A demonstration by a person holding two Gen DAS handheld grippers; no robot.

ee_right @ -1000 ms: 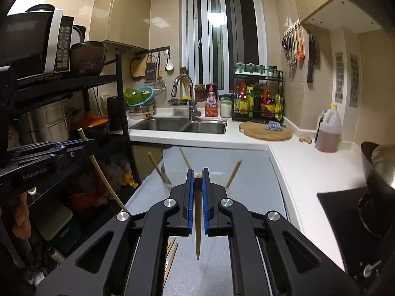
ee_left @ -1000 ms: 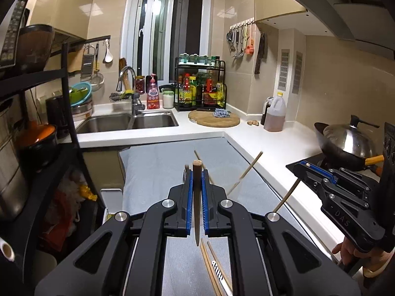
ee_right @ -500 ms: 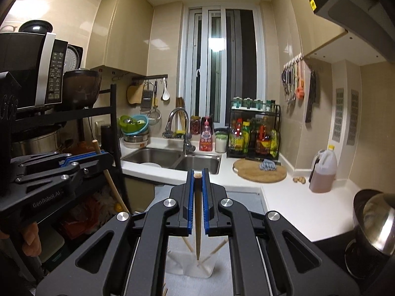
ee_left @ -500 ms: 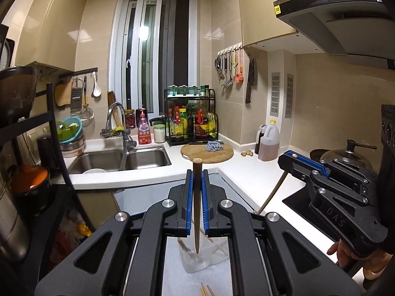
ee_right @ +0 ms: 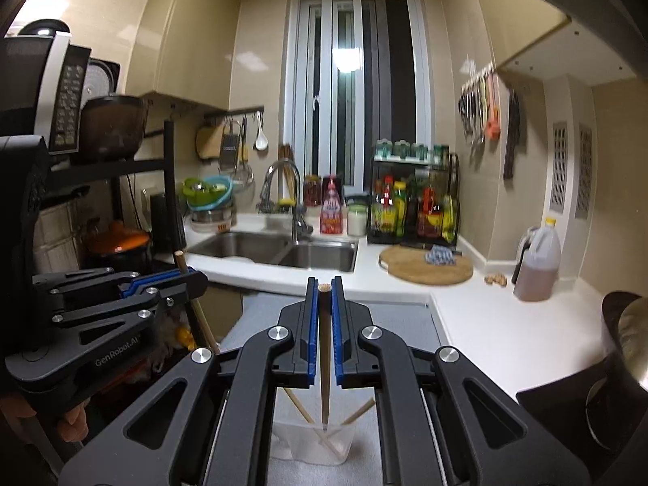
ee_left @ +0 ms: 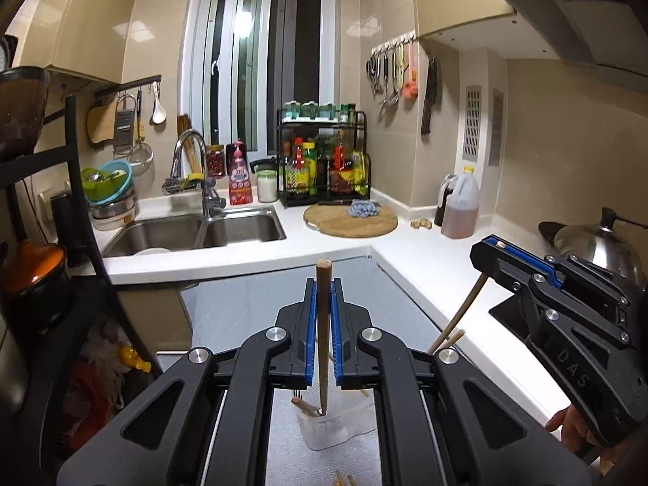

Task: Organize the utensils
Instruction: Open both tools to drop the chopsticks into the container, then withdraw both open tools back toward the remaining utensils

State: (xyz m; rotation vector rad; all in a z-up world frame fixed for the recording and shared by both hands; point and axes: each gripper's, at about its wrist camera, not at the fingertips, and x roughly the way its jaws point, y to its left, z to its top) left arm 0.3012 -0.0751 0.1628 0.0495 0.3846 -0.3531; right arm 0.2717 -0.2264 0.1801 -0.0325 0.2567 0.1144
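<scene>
My left gripper (ee_left: 323, 283) is shut on a wooden chopstick (ee_left: 322, 336) held upright, its tip just inside a clear plastic cup (ee_left: 328, 429) on the grey mat. My right gripper (ee_right: 323, 283) is shut on another chopstick (ee_right: 324, 356), also upright with its tip in the same cup (ee_right: 312, 441). Other chopsticks (ee_right: 297, 405) lean in the cup. The right gripper shows in the left wrist view (ee_left: 492, 249) and the left gripper in the right wrist view (ee_right: 182, 279). Loose chopsticks (ee_left: 344, 480) lie on the mat near me.
A grey mat (ee_left: 263, 308) covers the counter. A double sink (ee_left: 194, 235) and tap are behind it, a round cutting board (ee_left: 350, 222), an oil jug (ee_left: 459, 210) and a wok (ee_left: 591, 243) to the right, a black rack (ee_right: 101, 202) to the left.
Both grippers have risen and tilted upright over the cup, bringing the chopstick tips down into it. The cup has come into view below the fingers.
</scene>
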